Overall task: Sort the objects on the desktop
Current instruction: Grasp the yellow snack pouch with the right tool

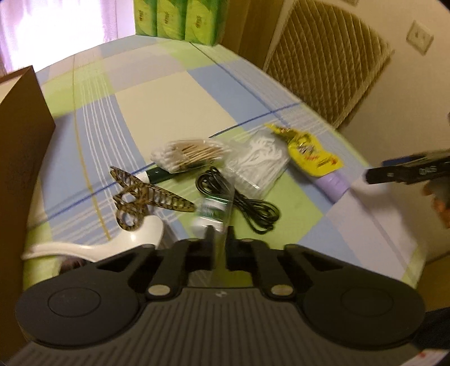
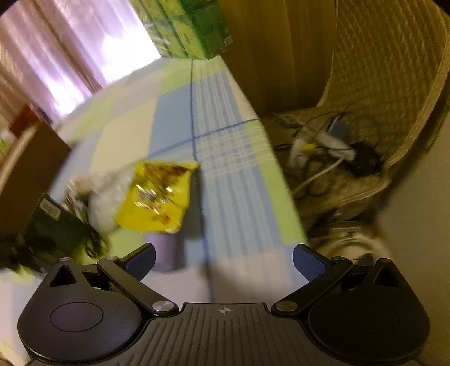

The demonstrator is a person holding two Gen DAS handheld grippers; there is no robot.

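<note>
The left tongs [image 1: 219, 231] pinch a clear packet [image 1: 215, 208] above the worktop [image 1: 174, 107]; it looks ready to carry to the brown box [image 1: 22, 135] at left. The right tongs [image 2: 223, 260] are spread, near the yellow packet [image 2: 157, 194], likely next.

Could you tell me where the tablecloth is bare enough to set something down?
The far half of the tablecloth is free, between the brown box and green cartons. Crowded nearer: scissors, cotton swabs, black cable, yellow packet.
</note>
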